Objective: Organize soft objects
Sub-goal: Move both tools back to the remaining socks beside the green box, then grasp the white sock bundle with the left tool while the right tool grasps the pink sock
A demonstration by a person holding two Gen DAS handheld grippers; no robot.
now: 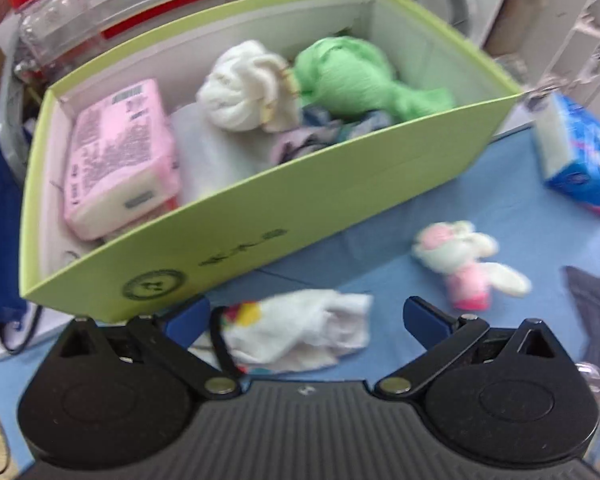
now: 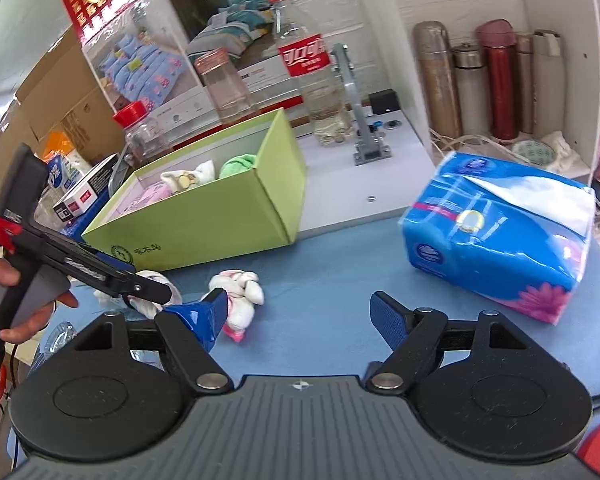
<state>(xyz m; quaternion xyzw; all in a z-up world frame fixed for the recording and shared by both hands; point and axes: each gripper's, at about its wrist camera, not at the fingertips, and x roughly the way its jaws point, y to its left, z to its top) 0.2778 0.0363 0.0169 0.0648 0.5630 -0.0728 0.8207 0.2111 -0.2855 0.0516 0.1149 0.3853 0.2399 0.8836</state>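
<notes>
Green box: the light-green open cardboard box (image 1: 284, 196) stands at the far left of the blue table covering (image 2: 332, 280); by my reading it is the collecting place and is already partly filled.
Done so far: inside the box lie a pink plastic-wrapped tissue pack (image 1: 120, 156) at its left end, a rolled white cloth bundle (image 1: 240, 86) in the middle and a bright green crumpled cloth (image 1: 352, 76) to the right, with some patterned fabric beneath them.
Left to do: a blue plastic-wrapped tissue pack (image 2: 496, 232) sits at the far right of the table, well apart from the box; a small white-and-pink plush rabbit (image 1: 468, 266) lies in the middle near the box front; a white sock with coloured print (image 1: 300, 330) lies just before the box.
Progress: roughly half, judged from three items in and three out.
Left gripper (image 1: 306, 316): jaws wide apart, poised over the white sock, pads not pressing on it.
Right gripper (image 2: 298, 312): jaws wide apart, empty, above bare table near the rabbit.
Writing: the box front carries a round stamp and dark characters, too small to read surely; a clear plastic bottle with a red label (image 2: 306, 60) behind the box bears white script; fine print on the pink pack is illegible.
</notes>
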